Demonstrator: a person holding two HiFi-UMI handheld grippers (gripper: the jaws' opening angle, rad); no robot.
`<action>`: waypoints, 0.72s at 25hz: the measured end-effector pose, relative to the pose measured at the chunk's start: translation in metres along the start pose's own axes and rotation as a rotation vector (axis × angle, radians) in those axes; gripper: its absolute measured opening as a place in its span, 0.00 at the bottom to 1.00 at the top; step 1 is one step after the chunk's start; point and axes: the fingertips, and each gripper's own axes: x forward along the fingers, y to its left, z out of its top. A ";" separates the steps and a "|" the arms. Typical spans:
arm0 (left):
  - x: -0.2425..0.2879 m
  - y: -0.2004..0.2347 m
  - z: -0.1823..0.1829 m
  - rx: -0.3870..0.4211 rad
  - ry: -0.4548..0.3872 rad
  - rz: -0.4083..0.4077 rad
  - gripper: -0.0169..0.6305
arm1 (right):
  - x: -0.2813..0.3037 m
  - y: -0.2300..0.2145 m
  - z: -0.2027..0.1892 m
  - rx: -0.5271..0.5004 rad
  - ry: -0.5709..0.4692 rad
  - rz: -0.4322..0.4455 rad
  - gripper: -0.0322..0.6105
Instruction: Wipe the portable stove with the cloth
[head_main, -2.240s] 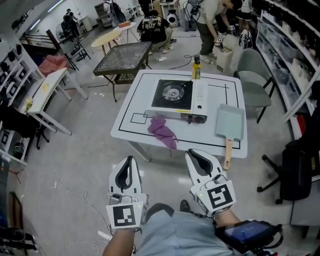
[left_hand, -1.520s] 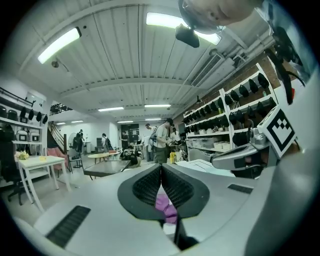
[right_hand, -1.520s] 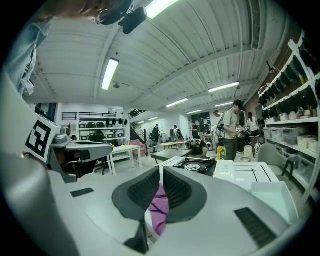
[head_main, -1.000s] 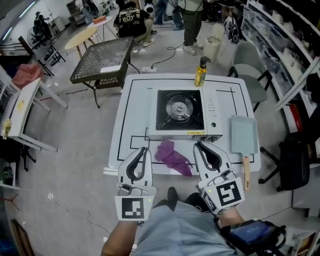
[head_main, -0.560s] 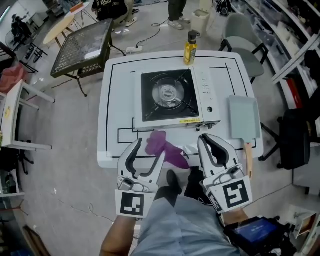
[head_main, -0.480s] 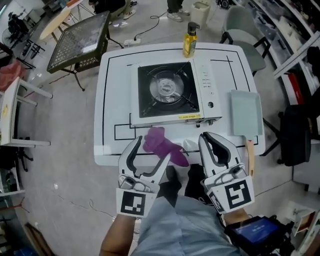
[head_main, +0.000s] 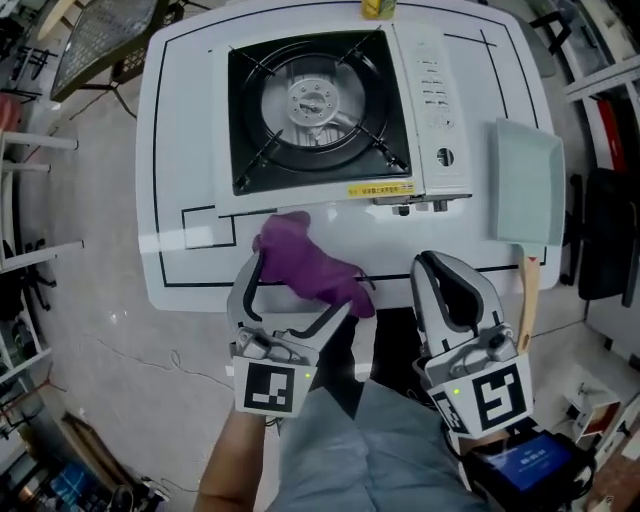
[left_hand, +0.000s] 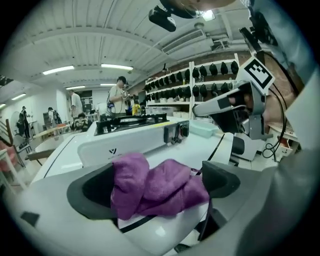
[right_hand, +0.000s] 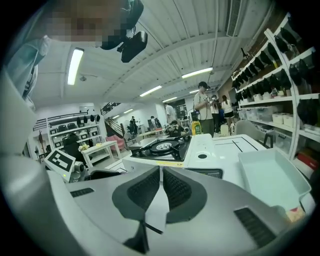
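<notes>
**Head view:** Both forearms reached in from the lower edge, each carrying a hand-held gripper aimed at the near edge of the white bench (head_main: 190, 130). The left hand-held gripper (head_main: 300, 285) had just been opening. Its jaws stood wide apart around the crumpled purple cloth (head_main: 305, 265), which lay on the bench just in front of the portable stove (head_main: 320, 105). The right hand-held gripper (head_main: 432, 265) hung off the bench edge beside it with its jaws together, and its hand was largely hidden behind the marker cube. A pale-green rectangular pan (head_main: 525, 180) with a wooden handle lay to the right of the stove. A yellow bottle (head_main: 375, 8) was cut off at the top edge.

**Left gripper view:** The cloth sat between the spread jaws and overlapped the left jaw. Whether it touched that pad could not be told, and neither pad pressed it. The stove's front stood close behind it.

**Right gripper view:** The ribbed pads were closed to a thin slit with nothing held between them. The stove and pan lay beyond them, and people farther back were too small to make out.
</notes>
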 end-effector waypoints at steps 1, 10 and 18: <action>0.003 0.000 -0.008 0.001 0.023 0.000 0.86 | 0.002 -0.002 -0.004 0.008 0.009 0.003 0.13; 0.020 0.013 -0.035 0.040 0.117 0.028 0.86 | 0.014 -0.014 -0.021 0.039 0.044 0.008 0.13; 0.015 0.030 -0.032 -0.022 0.105 0.067 0.51 | 0.018 -0.017 -0.020 0.049 0.055 0.005 0.13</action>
